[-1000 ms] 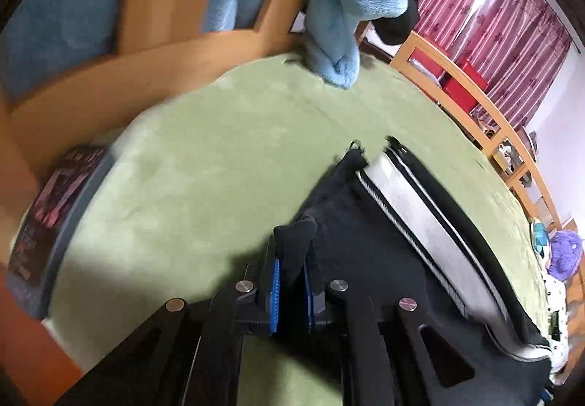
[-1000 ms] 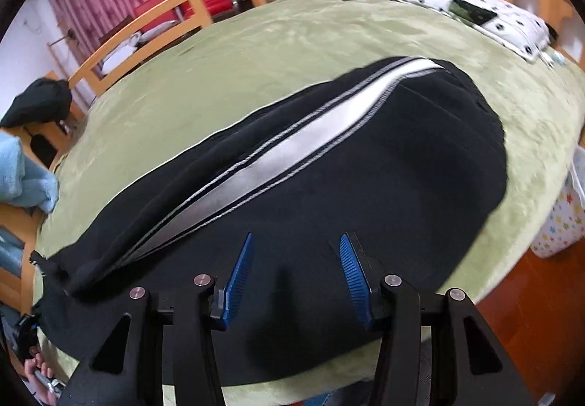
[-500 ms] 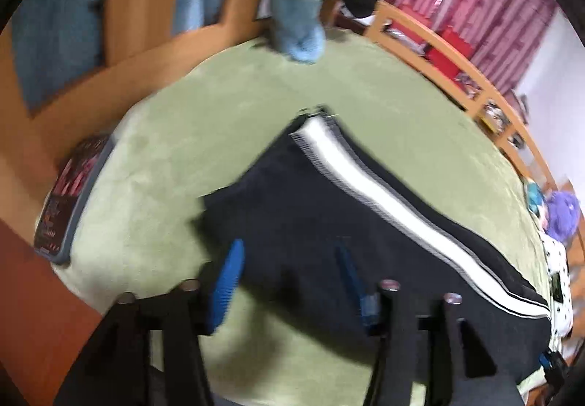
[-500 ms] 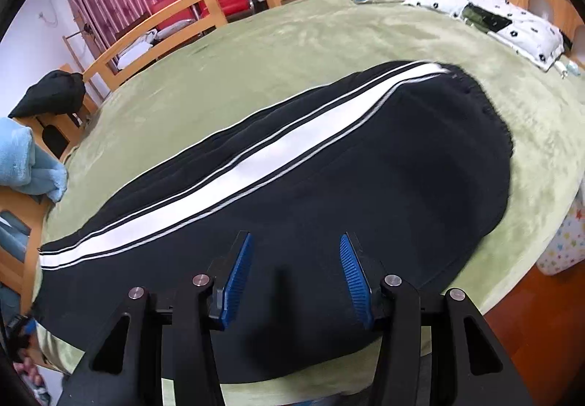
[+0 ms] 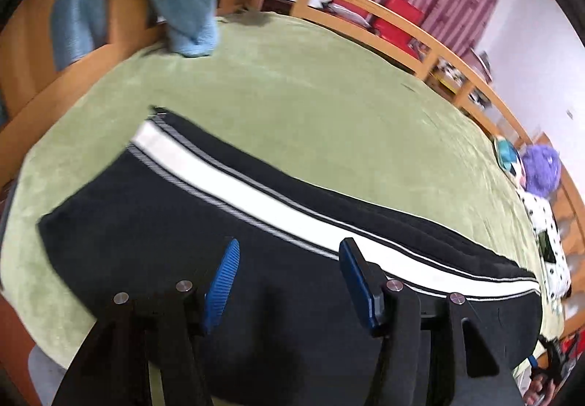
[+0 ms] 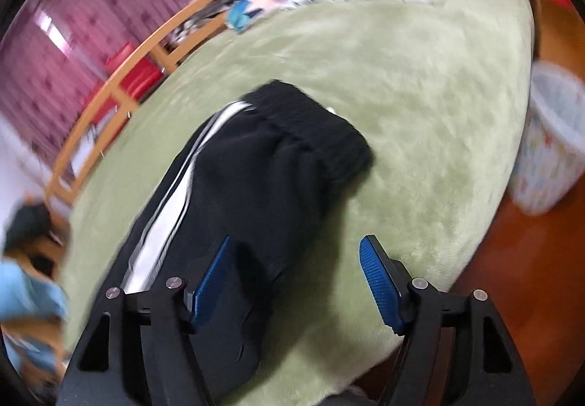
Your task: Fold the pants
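On a green blanket, black pants are laid flat beneath the released left gripper; only the right view shows a bin, contents unclear, past the released right gripper.

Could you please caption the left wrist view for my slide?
Open left gripper hovers over black white-striped pants lying flat on green plush blanket.
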